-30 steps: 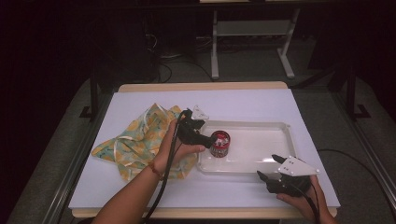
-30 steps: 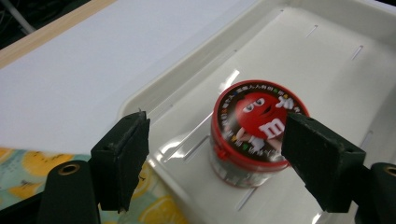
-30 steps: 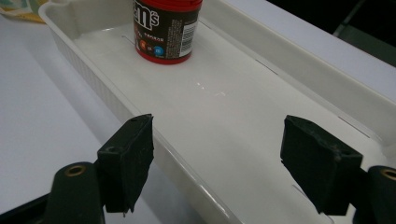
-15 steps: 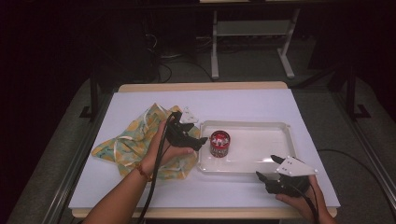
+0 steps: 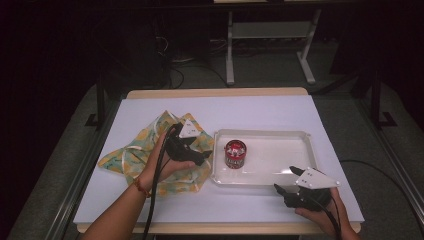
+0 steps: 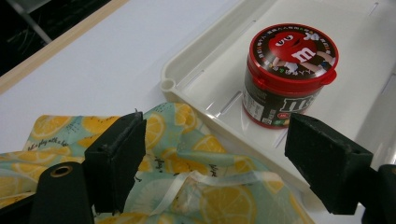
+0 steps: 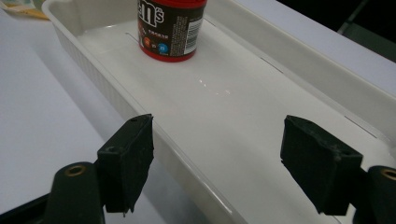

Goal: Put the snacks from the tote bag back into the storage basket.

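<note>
M&M's jar (image 5: 235, 154) upright at left end of white tray (image 5: 300, 142). Left gripper (image 6: 212, 154) agape over lemon-print cloth (image 5: 142, 155), just left. Right gripper (image 7: 215, 161) agape at tray's near rim; jar lid cropped there.

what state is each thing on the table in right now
candy tub: upright in the tray, red lid on, nothing gripping it
tray: flat on the table, holds just the tub
lemon-print bag: crumpled, lying left of the tray
left gripper: open, above the bag
right gripper: open, at the tray's near rim
</note>
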Demonstrator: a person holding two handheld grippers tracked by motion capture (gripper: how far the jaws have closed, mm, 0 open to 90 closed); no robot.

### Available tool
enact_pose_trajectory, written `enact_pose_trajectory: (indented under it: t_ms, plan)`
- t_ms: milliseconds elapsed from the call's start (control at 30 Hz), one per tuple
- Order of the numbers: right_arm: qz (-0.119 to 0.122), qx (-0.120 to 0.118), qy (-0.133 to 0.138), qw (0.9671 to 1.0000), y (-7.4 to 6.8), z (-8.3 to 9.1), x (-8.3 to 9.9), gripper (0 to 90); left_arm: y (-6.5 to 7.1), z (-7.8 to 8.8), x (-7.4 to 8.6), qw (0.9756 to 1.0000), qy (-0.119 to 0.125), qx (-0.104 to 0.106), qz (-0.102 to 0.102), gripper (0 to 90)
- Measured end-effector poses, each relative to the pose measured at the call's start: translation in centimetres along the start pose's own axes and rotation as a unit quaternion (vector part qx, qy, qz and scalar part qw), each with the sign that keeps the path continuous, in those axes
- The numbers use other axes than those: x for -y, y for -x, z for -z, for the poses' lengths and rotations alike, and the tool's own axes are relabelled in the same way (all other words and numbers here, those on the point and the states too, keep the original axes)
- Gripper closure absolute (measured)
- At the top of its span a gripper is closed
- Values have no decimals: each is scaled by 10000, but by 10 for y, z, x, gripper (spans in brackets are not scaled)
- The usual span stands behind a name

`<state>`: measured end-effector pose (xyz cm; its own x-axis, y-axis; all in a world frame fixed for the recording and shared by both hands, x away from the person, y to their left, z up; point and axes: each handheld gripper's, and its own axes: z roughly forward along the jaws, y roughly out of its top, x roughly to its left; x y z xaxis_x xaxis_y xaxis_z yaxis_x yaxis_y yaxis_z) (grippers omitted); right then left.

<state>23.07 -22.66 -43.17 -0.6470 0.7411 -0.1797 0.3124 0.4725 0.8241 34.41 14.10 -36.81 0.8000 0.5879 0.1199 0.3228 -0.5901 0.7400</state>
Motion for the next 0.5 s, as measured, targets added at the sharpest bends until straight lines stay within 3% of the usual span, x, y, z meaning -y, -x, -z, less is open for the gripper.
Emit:
enact_pose_trajectory:
  t_ms: [500]
  plan:
    - [5,2,-26,10000,0,0,0,250,-9,12,20,9999,61,1,-128,183]
